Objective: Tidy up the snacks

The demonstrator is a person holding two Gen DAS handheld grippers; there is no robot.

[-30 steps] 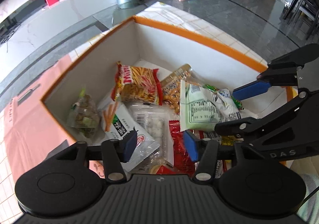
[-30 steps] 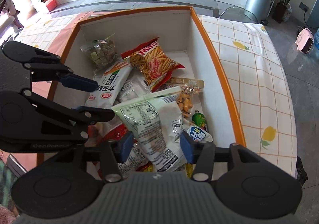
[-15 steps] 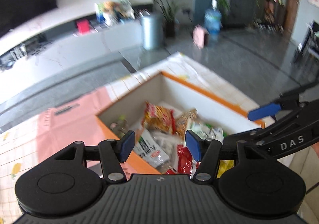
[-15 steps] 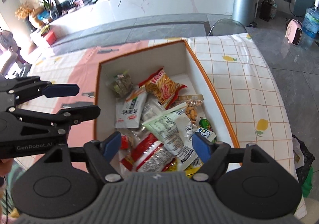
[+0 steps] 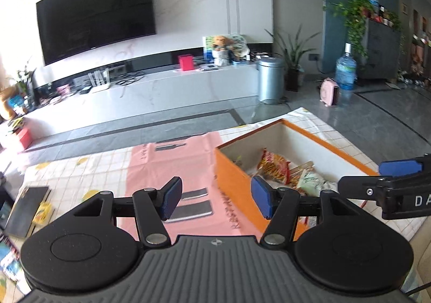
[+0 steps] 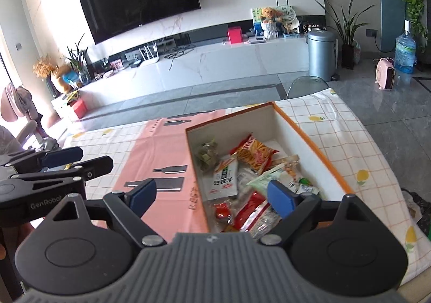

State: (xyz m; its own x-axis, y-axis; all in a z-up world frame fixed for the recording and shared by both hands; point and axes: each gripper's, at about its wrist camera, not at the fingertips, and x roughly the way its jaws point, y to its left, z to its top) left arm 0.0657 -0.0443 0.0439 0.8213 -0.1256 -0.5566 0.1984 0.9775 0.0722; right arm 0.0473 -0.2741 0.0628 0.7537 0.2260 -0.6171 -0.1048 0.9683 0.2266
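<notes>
**Both grippers held above the snack box**

The orange-rimmed white cardboard box (image 6: pixel 309 141) of mixed snack packets (image 6: pixel 242 165) (on the checked-cloth worktop (image 6: pixel 350 127)) lies below and ahead of the right gripper (image 6: pixel 212 196), right of the left gripper (image 5: pixel 215 196). Both jaws have just been opening, released and empty.

Left tongs (image 5: pixel 215 196) have just been opening, nothing between them, above the checked-cloth counter (image 5: pixel 89 176); orange cardboard box (image 5: pixel 237 187) holds snack packets (image 5: pixel 274 167).
</notes>
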